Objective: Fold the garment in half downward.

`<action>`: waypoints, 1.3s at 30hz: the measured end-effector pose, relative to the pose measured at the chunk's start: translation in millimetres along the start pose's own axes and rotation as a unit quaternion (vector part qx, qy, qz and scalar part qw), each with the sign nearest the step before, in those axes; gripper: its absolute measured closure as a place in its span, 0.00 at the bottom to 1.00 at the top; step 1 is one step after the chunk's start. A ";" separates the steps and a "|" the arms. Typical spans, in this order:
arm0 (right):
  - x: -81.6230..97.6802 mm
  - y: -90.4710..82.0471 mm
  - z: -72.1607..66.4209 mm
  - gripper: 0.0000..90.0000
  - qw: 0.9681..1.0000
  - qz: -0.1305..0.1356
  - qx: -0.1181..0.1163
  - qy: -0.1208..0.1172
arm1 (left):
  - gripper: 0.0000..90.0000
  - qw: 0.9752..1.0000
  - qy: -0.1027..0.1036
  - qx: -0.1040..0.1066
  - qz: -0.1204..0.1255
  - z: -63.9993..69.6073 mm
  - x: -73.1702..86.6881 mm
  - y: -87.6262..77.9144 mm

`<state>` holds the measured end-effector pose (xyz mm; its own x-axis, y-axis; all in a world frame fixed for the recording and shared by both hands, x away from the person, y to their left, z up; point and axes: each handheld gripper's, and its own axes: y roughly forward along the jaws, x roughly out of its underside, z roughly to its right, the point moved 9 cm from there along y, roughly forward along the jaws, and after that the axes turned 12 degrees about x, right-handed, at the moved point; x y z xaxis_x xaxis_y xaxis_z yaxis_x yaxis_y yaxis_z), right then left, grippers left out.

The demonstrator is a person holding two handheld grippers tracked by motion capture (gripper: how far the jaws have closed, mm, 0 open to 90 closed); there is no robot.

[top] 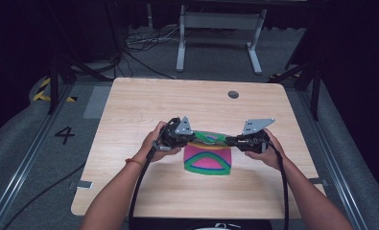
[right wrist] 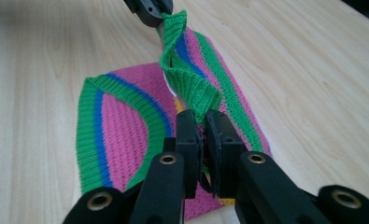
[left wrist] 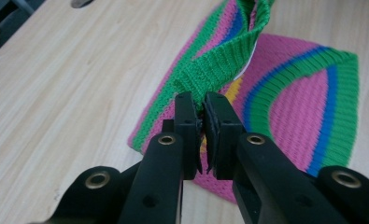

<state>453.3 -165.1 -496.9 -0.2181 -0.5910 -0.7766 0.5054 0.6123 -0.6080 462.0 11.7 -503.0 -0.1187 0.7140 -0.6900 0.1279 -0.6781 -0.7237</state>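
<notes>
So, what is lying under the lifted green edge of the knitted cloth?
Under the green edge lies the rest of the knitted cloth, flat on the table. Anything beneath that is covered.

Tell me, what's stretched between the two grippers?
The green ribbed edge of the striped knit cloth hangs between the left gripper and the right gripper. Both clamp it, as the high view and both gripper views show.

A knitted cloth in pink with green, blue and yellow stripes lies folded near the middle of the table, towards its near edge. Its green ribbed far edge is lifted off the surface and stretched taut, slightly twisted.
</notes>
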 end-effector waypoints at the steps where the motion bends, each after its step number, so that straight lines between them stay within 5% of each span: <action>1: 0.0 0.0 0.0 0.94 1.000 0.000 0.000 0.000 | 0.93 1.000 0.000 0.000 0.000 0.0 0.0 0.0; 12: 17.1 -6.2 -33.5 0.94 0.999 -0.010 -0.038 -0.024 | 0.93 0.999 0.021 0.028 -0.030 30.7 17.3 7.2; 20: 37.4 -3.6 -61.8 0.93 0.995 -0.049 -0.061 -0.061 | 0.93 0.996 0.035 0.056 -0.057 48.6 33.9 15.9; 28: 51.0 -2.1 -65.9 0.91 0.994 -0.068 -0.056 -0.069 | 0.90 0.993 0.049 0.075 -0.077 60.8 44.4 22.7; 33: 56.3 0.6 -66.3 0.90 0.994 -0.074 -0.044 -0.075 | 0.85 0.993 0.044 0.083 -0.068 61.9 47.4 25.0; 39: 58.5 6.3 -56.2 0.90 0.995 -0.070 -0.020 -0.071 | 0.83 0.996 0.036 0.066 -0.050 59.7 47.1 29.0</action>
<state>396.8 -166.3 -555.5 -0.1621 -0.7393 -0.6536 0.4438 0.5370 -0.7174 401.4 15.3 -557.1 -0.0531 0.7865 -0.6153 -0.0124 -0.6166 -0.7872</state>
